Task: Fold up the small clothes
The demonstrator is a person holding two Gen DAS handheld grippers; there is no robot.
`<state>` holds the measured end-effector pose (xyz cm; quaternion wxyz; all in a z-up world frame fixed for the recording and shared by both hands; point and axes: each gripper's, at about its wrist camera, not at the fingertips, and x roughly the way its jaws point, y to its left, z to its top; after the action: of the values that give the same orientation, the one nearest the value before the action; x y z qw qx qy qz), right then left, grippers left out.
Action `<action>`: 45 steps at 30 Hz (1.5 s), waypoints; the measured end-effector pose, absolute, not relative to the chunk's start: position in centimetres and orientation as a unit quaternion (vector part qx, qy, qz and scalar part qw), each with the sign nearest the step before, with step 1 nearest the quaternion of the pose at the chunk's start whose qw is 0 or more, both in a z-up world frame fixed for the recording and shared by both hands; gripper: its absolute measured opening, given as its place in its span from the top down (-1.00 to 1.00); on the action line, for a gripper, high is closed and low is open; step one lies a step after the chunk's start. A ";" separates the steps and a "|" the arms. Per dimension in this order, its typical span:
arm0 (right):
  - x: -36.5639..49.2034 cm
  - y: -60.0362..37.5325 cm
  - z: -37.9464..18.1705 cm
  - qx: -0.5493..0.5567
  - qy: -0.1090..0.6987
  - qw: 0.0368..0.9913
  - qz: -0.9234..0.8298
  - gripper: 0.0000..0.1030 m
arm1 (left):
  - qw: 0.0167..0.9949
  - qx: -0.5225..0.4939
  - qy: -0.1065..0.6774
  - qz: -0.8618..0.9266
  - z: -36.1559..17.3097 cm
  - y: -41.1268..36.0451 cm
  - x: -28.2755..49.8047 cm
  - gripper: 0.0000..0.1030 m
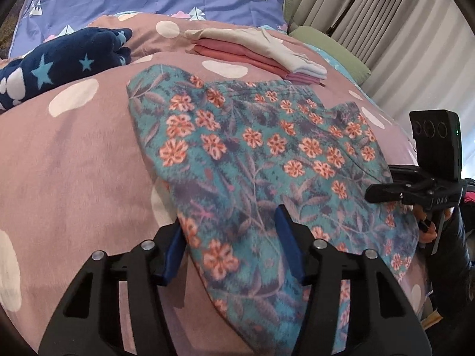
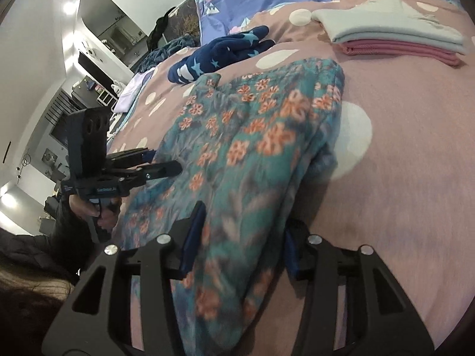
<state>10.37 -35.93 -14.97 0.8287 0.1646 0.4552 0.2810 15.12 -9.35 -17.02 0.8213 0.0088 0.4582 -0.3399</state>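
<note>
1. Because the floral garment (image 1: pixel 261 160) lies spread over the centre of the left wrist view on the pink dotted bedspread (image 1: pixel 74 163), you have both near corners within reach; it fills the middle of the right wrist view as well (image 2: pixel 252 148), with its right edge doubled over and bunched.

2. Left gripper (image 1: pixel 231 246): lower centre of the left wrist view. Jaws stand apart, straddling the garment's near left edge. Fabric lies between the blue pads (image 1: pixel 286 243), but no pinch shows. You point it down onto the bed at a slant.

3. Right gripper (image 2: pixel 240 240): lower centre of the right wrist view. Jaws are apart, with the garment's near end running between them. Blur hides whether the pads press the cloth, so a grip cannot be confirmed. It too tilts downward.

4. Each gripper shows in the other's view: the right one at the right edge of the left wrist view, beside the garment's far side; the left one at mid-left of the right wrist view, level with the cloth edge. By this placing, you look set to take both near corners for one fold.

5. Folded stack (image 1: pixel 261 53), grey over pink: upper centre of the left wrist view, well apart from the work, likely finished items.

6. Navy star garment (image 1: pixel 59 65): upper left, unfolded, likely waiting its turn.
</note>
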 end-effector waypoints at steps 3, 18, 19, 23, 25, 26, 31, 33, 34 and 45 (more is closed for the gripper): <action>11.3 -36.1 -15.1 0.184 0.448 0.827 0.287 0.14 | 0.818 0.000 0.463 -0.342 -17.3 -9.6 15.7 -0.11; 10.4 -37.4 -14.1 0.167 0.459 0.847 0.210 -0.28 | 0.817 -0.002 0.471 -0.333 -17.3 -8.9 14.8 -0.14; 10.8 -37.8 -14.3 0.174 0.462 0.845 0.206 -0.32 | 0.817 -0.003 0.471 -0.333 -17.4 -8.9 14.8 -0.15; 14.5 -37.4 -15.9 0.201 0.463 0.834 0.223 -0.37 | 0.816 -0.006 0.472 -0.334 -17.5 -9.5 15.5 -0.16; 16.5 -36.9 -16.7 0.232 0.453 0.821 0.259 -0.25 | 0.814 -0.015 0.471 -0.341 -17.6 -9.5 16.1 -0.16; 17.3 -36.6 -16.9 0.241 0.453 0.815 0.270 -0.17 | 0.811 -0.023 0.473 -0.343 -17.6 -9.5 16.4 -0.16; 17.4 -36.6 -16.5 0.234 0.444 0.821 0.272 0.47 | 0.811 -0.045 0.471 -0.345 -17.3 -9.6 17.8 0.51; 16.1 -36.7 -15.1 0.233 0.426 0.835 0.259 0.58 | 0.818 -0.041 0.458 -0.345 -16.3 -10.0 17.4 0.60; 15.2 -36.3 -14.0 0.216 0.413 0.848 0.251 0.60 | 0.829 -0.025 0.438 -0.346 -15.1 -10.4 16.6 0.61; 0.7 -39.8 2.6 0.078 0.208 0.966 0.130 0.60 | 0.870 0.098 0.244 -0.418 1.4 -20.8 9.0 0.62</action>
<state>0.74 -39.79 2.63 0.9663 0.0780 0.2081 0.1299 8.99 -20.76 1.35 0.8698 0.0981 0.2439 -0.4176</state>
